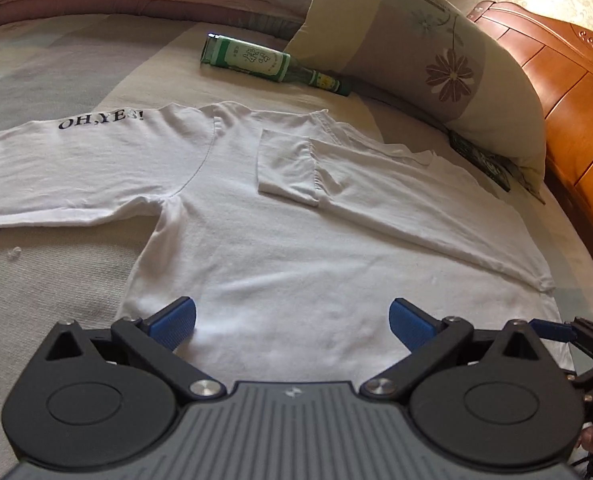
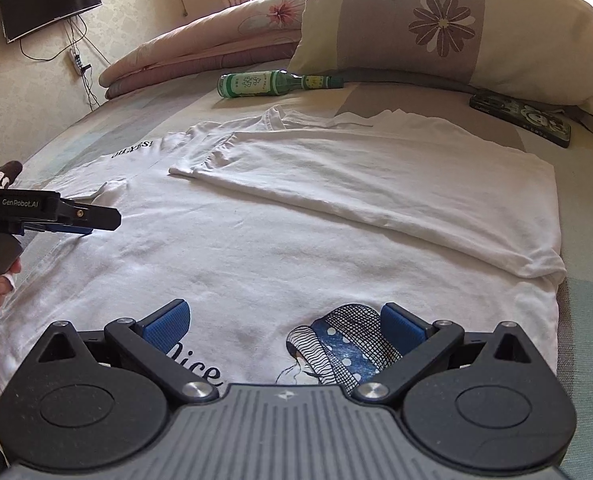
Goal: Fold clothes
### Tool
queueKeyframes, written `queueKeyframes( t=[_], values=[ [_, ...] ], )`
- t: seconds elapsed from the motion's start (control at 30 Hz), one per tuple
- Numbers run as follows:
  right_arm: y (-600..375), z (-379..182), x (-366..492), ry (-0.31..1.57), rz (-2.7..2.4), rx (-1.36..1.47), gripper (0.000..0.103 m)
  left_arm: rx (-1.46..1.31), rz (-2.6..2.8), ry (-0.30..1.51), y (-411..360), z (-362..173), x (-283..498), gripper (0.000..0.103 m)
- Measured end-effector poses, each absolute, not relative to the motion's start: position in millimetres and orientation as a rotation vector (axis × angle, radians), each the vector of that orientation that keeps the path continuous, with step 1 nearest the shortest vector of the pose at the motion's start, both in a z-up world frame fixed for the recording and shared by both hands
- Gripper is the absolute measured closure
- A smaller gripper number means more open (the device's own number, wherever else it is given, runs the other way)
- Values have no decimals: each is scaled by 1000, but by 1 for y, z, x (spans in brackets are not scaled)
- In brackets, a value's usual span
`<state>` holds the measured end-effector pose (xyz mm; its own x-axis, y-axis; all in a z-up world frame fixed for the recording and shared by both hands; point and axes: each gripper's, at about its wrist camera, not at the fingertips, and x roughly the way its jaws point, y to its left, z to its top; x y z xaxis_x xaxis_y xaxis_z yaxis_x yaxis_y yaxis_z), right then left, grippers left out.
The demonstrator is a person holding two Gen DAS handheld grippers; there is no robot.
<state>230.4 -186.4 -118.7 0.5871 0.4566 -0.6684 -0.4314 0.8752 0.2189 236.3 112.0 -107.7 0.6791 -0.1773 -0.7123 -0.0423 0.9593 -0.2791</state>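
Patchwork-sheeted bed (image 2: 588,312) bearing white shirt (image 2: 280,240), green bottle (image 2: 272,83), floral pillow (image 2: 448,20), phone (image 2: 524,118), folded quilt (image 2: 200,48).

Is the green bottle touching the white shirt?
Apart. The left wrist view shows bare bedsheet between the green bottle and the white shirt collar.

A green bottle (image 2: 274,83) lies beside a floral pillow (image 2: 456,24), a phone (image 2: 522,118) nearby.

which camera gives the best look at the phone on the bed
The right wrist view: the phone lies fully visible beside the pillow, its cartoon case clear. The left wrist view shows only a dark edge of it tucked under the pillow.
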Motion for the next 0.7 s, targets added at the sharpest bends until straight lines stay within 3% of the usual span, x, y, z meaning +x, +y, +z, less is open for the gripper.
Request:
queueKeyframes(
  t=[0.47, 0.7],
  values=[
    [-150, -78, 185, 727, 738, 148, 0, -371, 111, 766, 239, -44, 210, 1],
    [-110, -83, 169, 809, 795, 212, 0, -430, 195, 767, 304, -60, 193, 1]
  ],
)
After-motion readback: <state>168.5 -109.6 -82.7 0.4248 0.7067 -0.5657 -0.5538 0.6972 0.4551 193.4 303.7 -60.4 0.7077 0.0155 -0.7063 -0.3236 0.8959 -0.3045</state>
